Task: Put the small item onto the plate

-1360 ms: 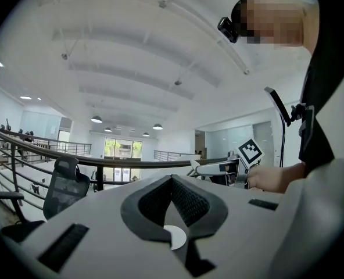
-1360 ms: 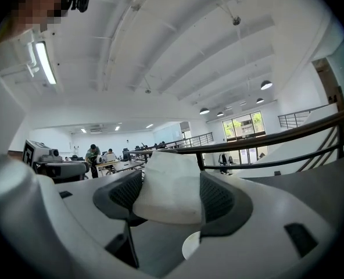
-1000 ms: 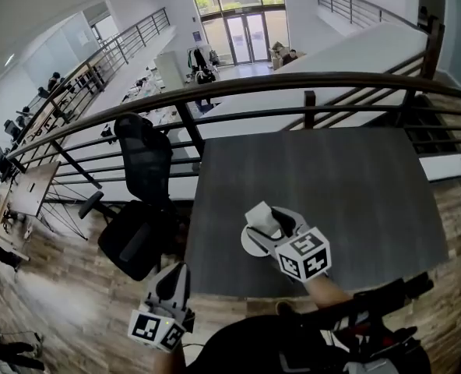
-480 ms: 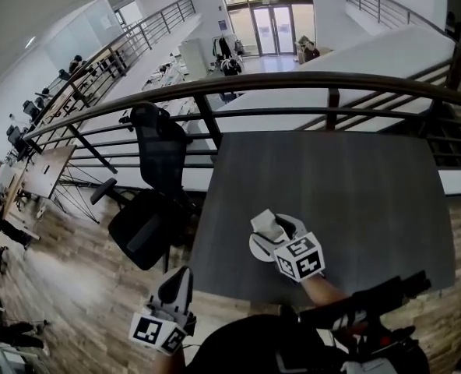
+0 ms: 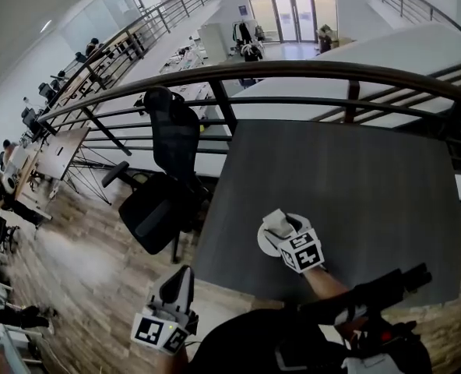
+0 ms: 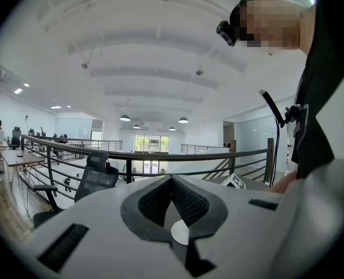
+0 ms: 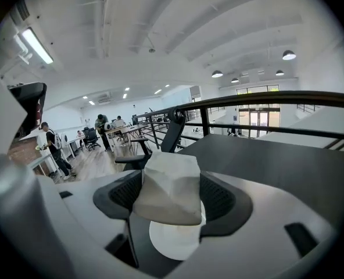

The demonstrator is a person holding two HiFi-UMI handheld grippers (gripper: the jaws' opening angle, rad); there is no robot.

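A small crumpled white item [image 5: 273,221] is pinched between the jaws of my right gripper [image 5: 279,226], just over a round white plate [image 5: 265,245] near the front left of the dark grey table [image 5: 347,178]. In the right gripper view the item [image 7: 169,190] fills the gap between the jaws, with the plate [image 7: 173,243] directly beneath; whether the two touch is unclear. My left gripper [image 5: 174,285] hangs off the table at the lower left, over the wooden floor, holding nothing. Its jaws [image 6: 172,182] meet at the tips.
A black office chair [image 5: 164,178] stands off the table's left edge. A dark metal railing [image 5: 324,72] runs behind the table's far side, with a drop to a lower floor beyond. The person's arm and body lie along the table's near edge.
The head camera has swung, so the table sits further right in the picture. My right gripper still holds the item over the plate. The left gripper has barely moved.
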